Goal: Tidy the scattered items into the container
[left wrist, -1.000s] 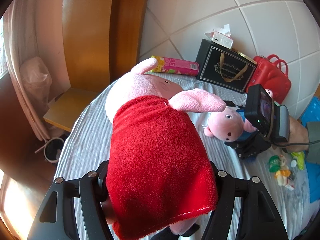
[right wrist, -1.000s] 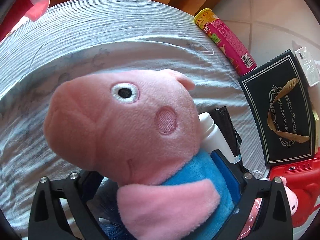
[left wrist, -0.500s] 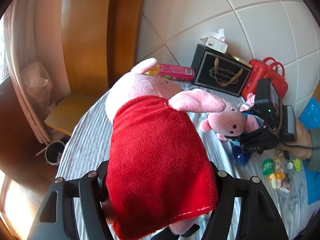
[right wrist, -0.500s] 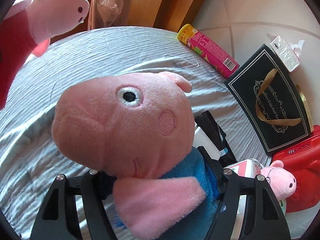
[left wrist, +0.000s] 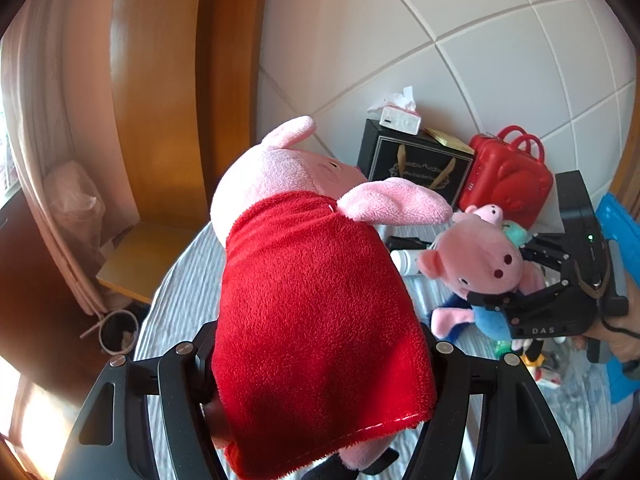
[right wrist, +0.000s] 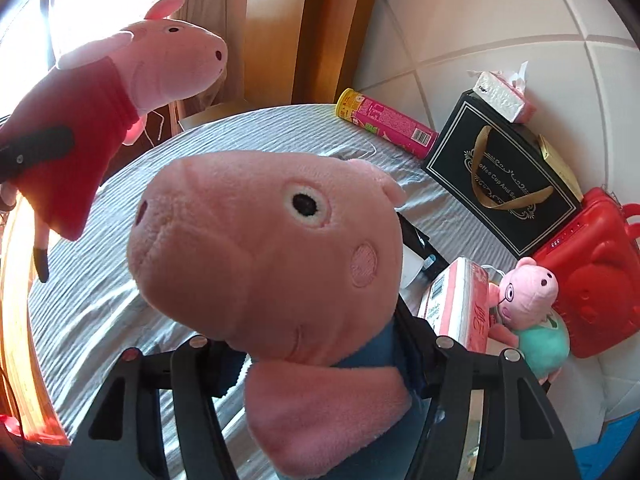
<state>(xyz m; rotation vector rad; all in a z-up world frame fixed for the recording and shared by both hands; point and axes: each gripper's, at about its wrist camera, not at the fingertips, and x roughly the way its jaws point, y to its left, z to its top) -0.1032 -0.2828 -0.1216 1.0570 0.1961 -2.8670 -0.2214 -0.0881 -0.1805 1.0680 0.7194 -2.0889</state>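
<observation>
Left wrist view: left gripper (left wrist: 320,392) clamps the red pig (left wrist: 316,300); right gripper (left wrist: 516,304), jaws just closing, clamps the blue pig (left wrist: 476,264), both above the bed (left wrist: 180,292). Carrying step; next, find the unseen container.

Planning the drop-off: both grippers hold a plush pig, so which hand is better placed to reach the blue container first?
Probably right: the right gripper, holding the blue-shirted pig, is beside the blue container; the left gripper is farther.

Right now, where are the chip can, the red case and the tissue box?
chip can (right wrist: 386,125): right wrist view, middle of its pink side.
red case (left wrist: 505,178): left wrist view, its front face.
tissue box (left wrist: 400,119): left wrist view, its white side.
</observation>
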